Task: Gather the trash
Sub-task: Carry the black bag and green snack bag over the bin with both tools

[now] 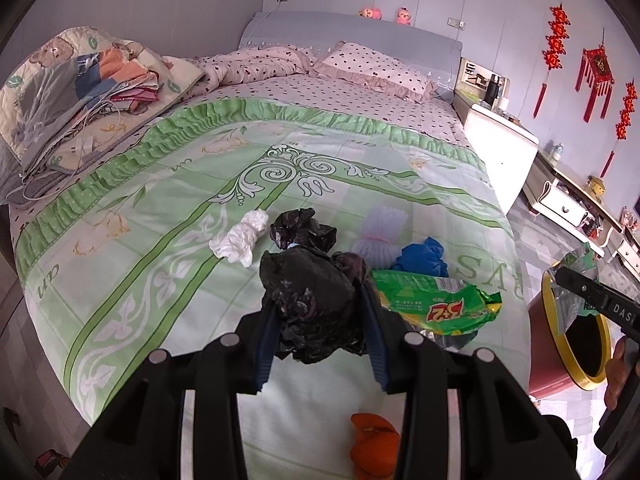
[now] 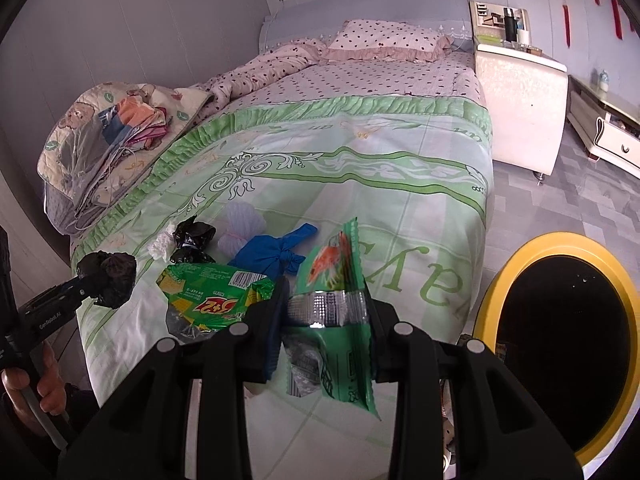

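Above the bed's foot, my left gripper [image 1: 320, 304] clamps a crumpled black bag [image 1: 312, 300] and my right gripper [image 2: 326, 312] pinches a green snack wrapper [image 2: 336, 280] beside the yellow-rimmed bin [image 2: 492, 304]. Farther along the green bedspread [image 1: 200, 184] lie a biscuit packet [image 1: 436, 304], blue bag [image 1: 424, 256] and white tissue [image 1: 240, 240].

Crumpled black bag [image 1: 316, 304] and green wrapper [image 2: 340, 316] held above bed.

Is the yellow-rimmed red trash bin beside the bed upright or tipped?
Upright: the yellow-rimmed red trash bin stands on the floor, round mouth facing up, dark inside.
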The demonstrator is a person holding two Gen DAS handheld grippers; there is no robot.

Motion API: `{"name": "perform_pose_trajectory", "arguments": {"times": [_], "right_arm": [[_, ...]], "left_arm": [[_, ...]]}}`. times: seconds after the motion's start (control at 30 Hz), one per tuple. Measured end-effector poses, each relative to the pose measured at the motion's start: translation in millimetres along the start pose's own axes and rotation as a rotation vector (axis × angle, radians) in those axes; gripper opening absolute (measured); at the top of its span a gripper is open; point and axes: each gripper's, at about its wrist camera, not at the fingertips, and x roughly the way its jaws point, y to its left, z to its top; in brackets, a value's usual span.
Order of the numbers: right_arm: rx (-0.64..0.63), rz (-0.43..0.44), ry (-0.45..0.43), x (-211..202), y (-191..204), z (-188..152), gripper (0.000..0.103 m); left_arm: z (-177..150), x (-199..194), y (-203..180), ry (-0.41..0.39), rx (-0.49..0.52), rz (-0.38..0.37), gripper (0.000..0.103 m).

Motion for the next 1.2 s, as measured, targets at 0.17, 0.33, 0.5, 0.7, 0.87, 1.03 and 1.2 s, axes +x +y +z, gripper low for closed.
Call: {"name": "perform_pose_trajectory", "arguments": {"times": [0.17,0.33,0.5,0.7,0.87,1.03,1.2], "right_arm": [[0.014,-0.005,-0.027,-21.5,-11.8,3.9,0.031],[0.015,-0.028,-0.058,-41.6,-25.4,8.1,0.031],[0.034,-0.057,-0.078,-58.1,-42.4,11.9,0.031],[0.053,-0.094,-0.096,-74.3,-69.8,14.9,0.031],[0.072,-0.121,-0.107,-84.3,-91.8,17.2,0.031],[0.092,-0.152,-0.117,-93.8,-115.3,19.5,0.031],[0.111,-0.179,-0.121,-101.8,-138.5,18.6,0.031]], "left_arm": [[6.9,-10.7,-18.6,-0.019,0.022,-0.021,0.036],[14.1,-13.9,-41.2,-0.021,0.038,-0.052,0.037],[20.9,-12.7,-68.4,-0.021,0.057,-0.09,0.036],[28.8,-9.9,-108.0,-0.022,0.106,-0.132,0.036],[33.5,-3.7,-139.4,-0.011,0.134,-0.17,0.036],[35.4,4.0,-172.3,0.001,0.169,-0.21,0.036],[35.2,12.3,-206.4,0.013,0.207,-0.251,0.036]]}}
